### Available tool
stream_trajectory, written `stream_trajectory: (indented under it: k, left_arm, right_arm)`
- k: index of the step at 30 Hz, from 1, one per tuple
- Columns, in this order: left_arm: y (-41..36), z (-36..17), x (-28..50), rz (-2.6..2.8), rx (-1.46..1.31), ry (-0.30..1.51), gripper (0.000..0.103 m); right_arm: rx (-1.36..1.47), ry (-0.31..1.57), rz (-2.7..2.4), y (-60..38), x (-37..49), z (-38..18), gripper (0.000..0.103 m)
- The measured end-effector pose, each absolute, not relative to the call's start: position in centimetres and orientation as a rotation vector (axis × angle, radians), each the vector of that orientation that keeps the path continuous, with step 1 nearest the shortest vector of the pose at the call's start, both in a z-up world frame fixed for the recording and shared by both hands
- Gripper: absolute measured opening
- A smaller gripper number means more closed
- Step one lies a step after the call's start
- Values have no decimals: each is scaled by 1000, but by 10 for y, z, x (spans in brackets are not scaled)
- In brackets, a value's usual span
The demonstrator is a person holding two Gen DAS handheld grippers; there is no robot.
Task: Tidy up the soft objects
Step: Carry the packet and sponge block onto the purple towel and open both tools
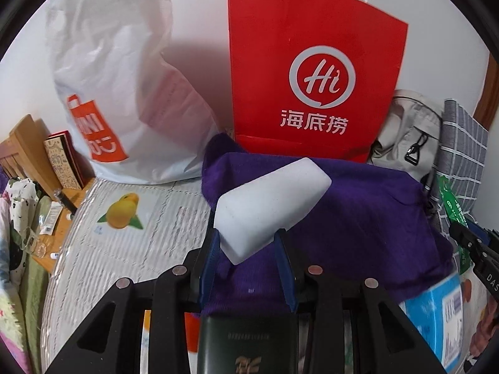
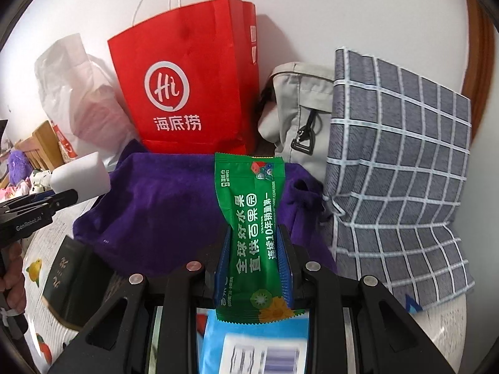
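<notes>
My left gripper (image 1: pixel 248 237) is shut on a white foam block (image 1: pixel 271 205), which sticks out forward over a purple cloth (image 1: pixel 358 218). The same block (image 2: pixel 82 176) and left gripper (image 2: pixel 67 198) show at the left edge of the right wrist view. My right gripper (image 2: pixel 256 240) is shut on a green wet-wipe packet (image 2: pixel 251 233), held upright above the purple cloth (image 2: pixel 162 212). The right gripper (image 1: pixel 461 233) pokes in at the right edge of the left wrist view with part of the green packet (image 1: pixel 452 208).
A red paper bag (image 1: pixel 315 74) stands against the wall behind the cloth, with a white plastic bag (image 1: pixel 118 93) to its left. A grey backpack (image 2: pixel 299 109) and checked pillow (image 2: pixel 402 168) lie right. A dark booklet (image 2: pixel 67 274) and blue packet (image 2: pixel 249 342) lie in front.
</notes>
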State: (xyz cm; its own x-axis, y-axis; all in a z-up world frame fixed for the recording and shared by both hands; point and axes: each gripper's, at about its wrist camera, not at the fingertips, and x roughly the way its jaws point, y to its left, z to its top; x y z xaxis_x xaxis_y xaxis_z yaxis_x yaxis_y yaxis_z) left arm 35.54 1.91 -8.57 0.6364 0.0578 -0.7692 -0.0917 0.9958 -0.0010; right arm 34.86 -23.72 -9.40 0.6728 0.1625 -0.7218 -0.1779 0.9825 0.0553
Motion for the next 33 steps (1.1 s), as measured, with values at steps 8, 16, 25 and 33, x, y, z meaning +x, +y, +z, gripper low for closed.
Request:
stream_trajectory:
  k: [8,16,25,33]
  left_arm:
    - [20,-113,401,56,-83,955,34]
    - [20,-126,422,11,-104,996,34]
    - [32,-141,429,-7,-151,1035,34]
    - [33,-146,430,-44,-191,1024,36]
  right_arm:
    - [-32,887,213,-230,384,-116,29]
    - [-37,962,215,-234,399,-141,29]
    - [-10,999,213,-238,404,-156,29]
    - [-16,1026,219,-233,408,-165,36]
